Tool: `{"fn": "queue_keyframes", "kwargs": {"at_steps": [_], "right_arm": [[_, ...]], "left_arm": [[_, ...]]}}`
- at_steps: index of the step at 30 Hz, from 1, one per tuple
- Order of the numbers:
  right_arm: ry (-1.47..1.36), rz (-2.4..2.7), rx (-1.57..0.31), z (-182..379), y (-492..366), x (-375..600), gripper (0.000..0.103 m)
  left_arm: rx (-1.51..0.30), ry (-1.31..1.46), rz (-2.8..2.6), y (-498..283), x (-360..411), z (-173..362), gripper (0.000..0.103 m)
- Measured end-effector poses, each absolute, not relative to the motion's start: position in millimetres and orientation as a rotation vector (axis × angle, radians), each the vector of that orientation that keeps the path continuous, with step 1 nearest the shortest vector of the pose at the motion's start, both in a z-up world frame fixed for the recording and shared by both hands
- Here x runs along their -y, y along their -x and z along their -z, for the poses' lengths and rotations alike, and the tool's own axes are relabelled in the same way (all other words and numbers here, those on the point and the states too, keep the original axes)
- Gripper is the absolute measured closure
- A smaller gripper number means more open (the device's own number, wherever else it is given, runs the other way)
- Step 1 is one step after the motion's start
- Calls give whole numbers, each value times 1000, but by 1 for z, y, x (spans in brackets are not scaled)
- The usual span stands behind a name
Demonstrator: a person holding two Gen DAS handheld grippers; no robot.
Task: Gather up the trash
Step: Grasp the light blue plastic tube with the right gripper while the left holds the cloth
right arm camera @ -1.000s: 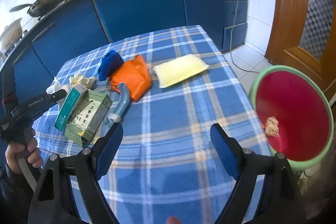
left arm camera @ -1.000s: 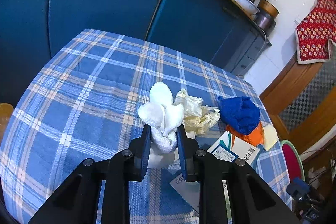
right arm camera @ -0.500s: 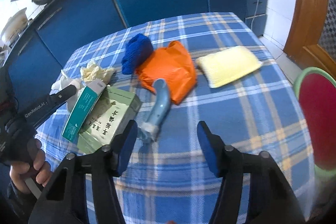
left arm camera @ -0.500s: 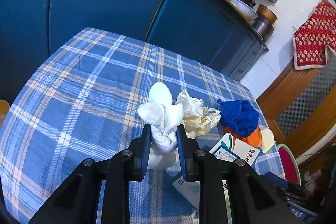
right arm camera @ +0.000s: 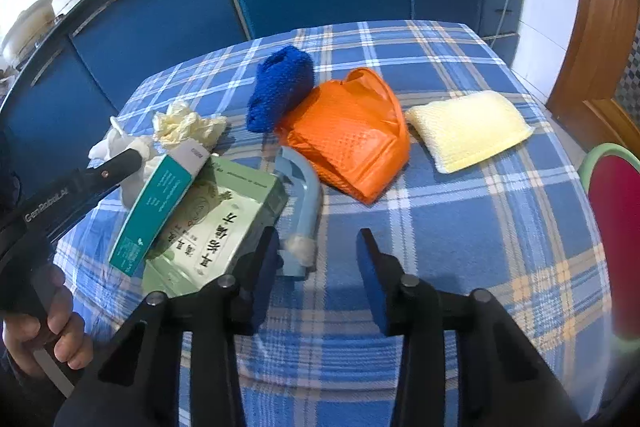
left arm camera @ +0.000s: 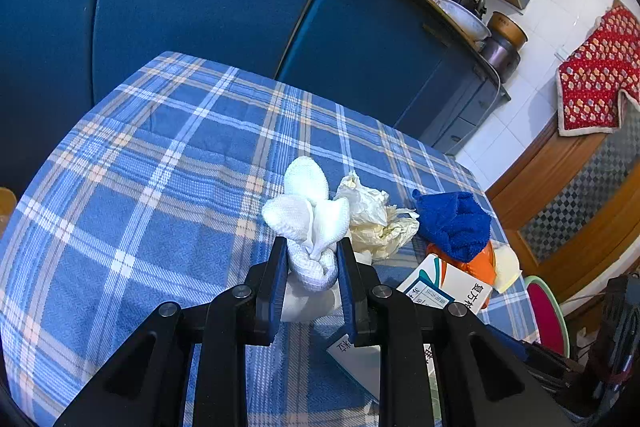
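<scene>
My left gripper is shut on a white knotted cloth wad, held just above the blue plaid tablecloth. In the right wrist view the same wad shows at the left, beside that gripper's black finger. My right gripper hangs low over the table with its jaws closing. The near end of a grey-blue curved tube, with a small pale lump on it, lies between them. The left pad is close to the tube; the right pad stands apart from it.
Left of the tube lie a green box and a teal box. Behind them are crumpled cream paper, a blue cloth, an orange bag and a yellow pad. A red bin stands past the table's right edge.
My right gripper has moved forward and down toward the tube and boxes, and its jaws have narrowed. The red bin has slid to the right edge. The left gripper has kept still.
</scene>
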State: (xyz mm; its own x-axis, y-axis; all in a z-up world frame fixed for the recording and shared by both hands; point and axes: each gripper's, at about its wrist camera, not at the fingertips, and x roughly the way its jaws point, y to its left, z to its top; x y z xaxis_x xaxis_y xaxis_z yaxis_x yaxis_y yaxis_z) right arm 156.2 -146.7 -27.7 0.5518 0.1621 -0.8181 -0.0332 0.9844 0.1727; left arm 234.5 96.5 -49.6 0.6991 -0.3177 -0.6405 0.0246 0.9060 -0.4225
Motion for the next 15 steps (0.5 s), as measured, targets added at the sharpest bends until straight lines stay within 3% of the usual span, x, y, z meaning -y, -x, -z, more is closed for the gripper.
{"fn": "queue_keyframes", "kwargs": {"at_steps": [5,15], "right_arm": [[-140,-159,-969,27,-156,141,82],[-191,-156,-950,23,-146,153,84]], "left_arm": [[-778,402,197,-235,-97,50,79],[-760,409,207,-231,-96,47,79]]}}
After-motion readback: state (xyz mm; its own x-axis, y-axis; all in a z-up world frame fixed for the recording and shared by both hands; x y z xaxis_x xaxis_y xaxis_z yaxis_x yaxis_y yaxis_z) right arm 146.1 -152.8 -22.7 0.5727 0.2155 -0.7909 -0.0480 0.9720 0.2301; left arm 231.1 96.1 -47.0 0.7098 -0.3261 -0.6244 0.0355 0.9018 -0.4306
